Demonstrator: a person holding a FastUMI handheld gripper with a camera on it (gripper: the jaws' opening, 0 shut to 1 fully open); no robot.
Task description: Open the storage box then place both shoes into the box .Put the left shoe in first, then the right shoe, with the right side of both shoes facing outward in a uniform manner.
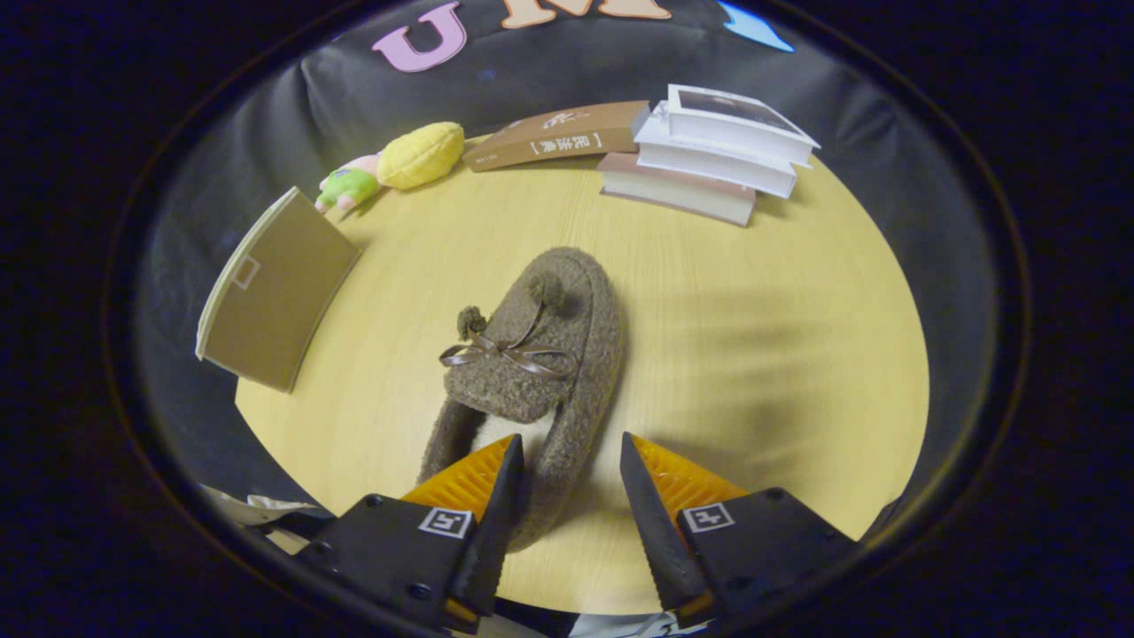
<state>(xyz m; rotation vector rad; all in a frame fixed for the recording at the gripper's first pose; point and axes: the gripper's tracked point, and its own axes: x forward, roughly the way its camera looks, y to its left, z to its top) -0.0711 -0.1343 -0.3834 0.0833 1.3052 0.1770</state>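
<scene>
A brown fuzzy shoe [532,354] with a ribbon bow and two pompoms lies in the middle of the round wooden table [753,354], toe pointing away from me. My gripper [569,443] is open over the shoe's heel end. One finger sits at the shoe's opening and the other stands just outside its right wall, so that wall lies between them. I cannot tell whether the fingers touch it. A flat brown cardboard box panel [275,288] lies at the table's left edge, beyond the fingers.
At the back of the table a stack of books [718,159] rests beside a single brown book [558,135]. A yellow and green plush toy [399,164] lies to the left of them. Some white stuff [252,509] shows below the table by the left finger.
</scene>
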